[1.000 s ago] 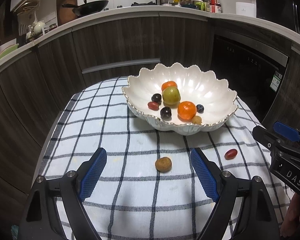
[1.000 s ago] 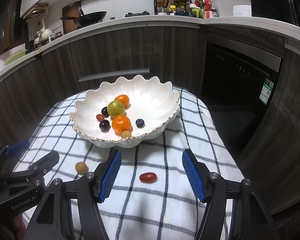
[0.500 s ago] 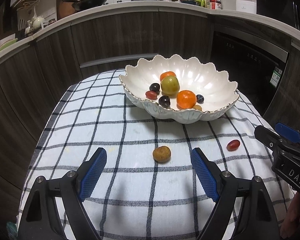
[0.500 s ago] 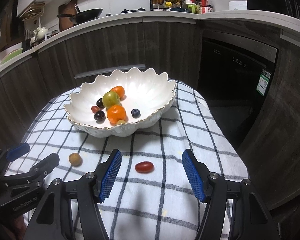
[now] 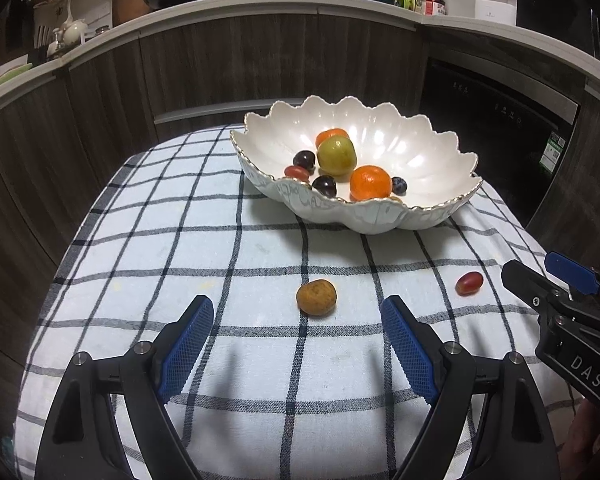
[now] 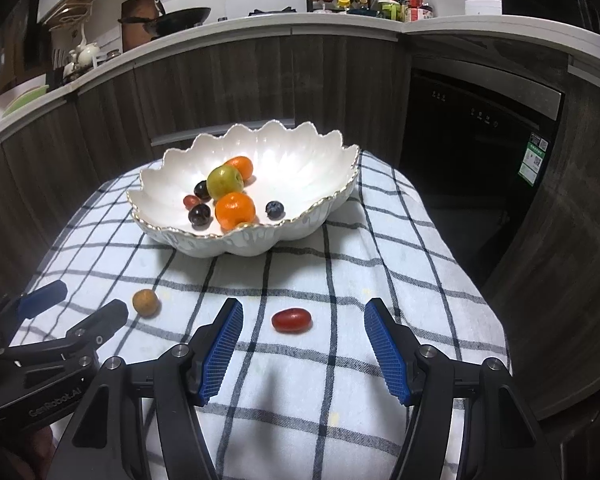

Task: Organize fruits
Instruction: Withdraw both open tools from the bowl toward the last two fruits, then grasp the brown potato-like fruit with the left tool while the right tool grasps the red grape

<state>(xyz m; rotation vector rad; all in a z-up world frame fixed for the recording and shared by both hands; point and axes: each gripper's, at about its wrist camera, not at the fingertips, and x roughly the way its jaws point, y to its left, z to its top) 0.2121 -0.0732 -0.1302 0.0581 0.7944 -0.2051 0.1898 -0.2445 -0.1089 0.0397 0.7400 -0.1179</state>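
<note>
A white scalloped bowl stands at the far side of a checked cloth and holds several fruits: two oranges, a green fruit, dark grapes, a red one. A small brown round fruit lies on the cloth just ahead of my open left gripper, between its fingertips' line. A red oval fruit lies just ahead of my open right gripper. Both grippers are empty and low over the cloth. Each shows at the edge of the other's view, the right one and the left one.
The checked cloth covers a small table that drops off on the left, right and near sides. Dark wood cabinets and a black oven stand behind. The counter above carries a wok and bottles.
Both grippers have moved forward and lower toward the cloth. The brown fruit and the red fruit now sit closer to the fingertips. Both stay open.
</note>
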